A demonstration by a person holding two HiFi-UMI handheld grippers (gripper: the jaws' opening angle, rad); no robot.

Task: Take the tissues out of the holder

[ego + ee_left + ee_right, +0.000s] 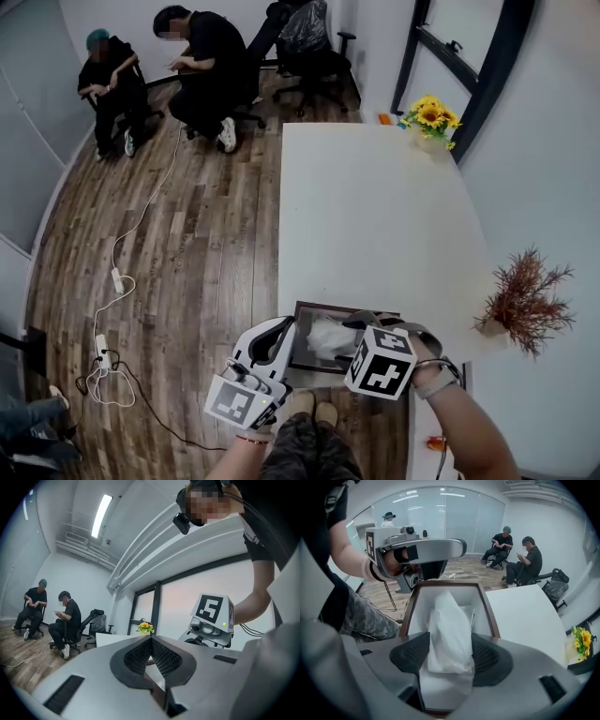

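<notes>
Holder (297, 337): open-topped box, brown rim, white inside; sits at the near left corner of the table (375, 216), tight to both edges. Tissue (449, 630): loose white tuft, stands up out of the holder's opening, more white packed below it

Table white, long, otherwise bare down its middle. Sunflowers (429, 115) at the far right corner; a reddish dried plant (523, 300) at the right edge. Wood-plank floor (197, 234) left of the table, a white cable (141, 220) trailing across it. Two seated people (202, 66) at the far wall, a black office chair (309, 47) beside them

Right gripper (450, 641): forearm comes in from the lower right, gripper tipped steeply down over the holder. Jaws spread wide, tissue tuft standing between the pads, not squeezed

Left gripper (151, 641): held level at the holder's left side, off the table's edge. Jaws drawn together at the tips, a strip of the holder's brown-edged wall pinched between the pads
</notes>
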